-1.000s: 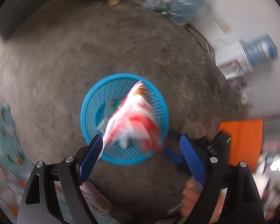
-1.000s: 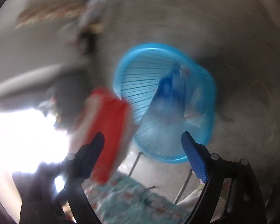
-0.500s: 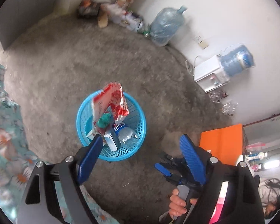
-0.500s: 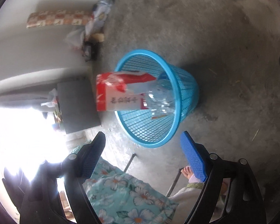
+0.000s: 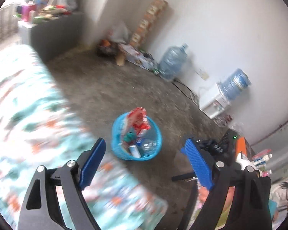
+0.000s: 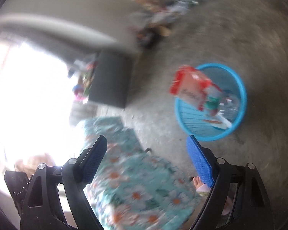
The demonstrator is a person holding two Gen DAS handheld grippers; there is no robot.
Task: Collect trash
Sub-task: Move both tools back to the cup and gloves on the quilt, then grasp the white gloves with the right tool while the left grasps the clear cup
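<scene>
Both grippers have pulled up and back from the blue basket [image 5: 136,140] mid-frame, red packet [image 5: 139,119] now poking out of it, left gripper [image 5: 145,164] open and empty, right gripper [image 6: 146,162] opening with nothing between, so drop's done and next means hunting more trash.

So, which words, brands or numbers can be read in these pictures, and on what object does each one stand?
None can be read.
Red and white packet in the blue basket: dark print, too blurred.
Water jug on the dispenser: label too small.
Box by the wall: print too blurred.
</scene>
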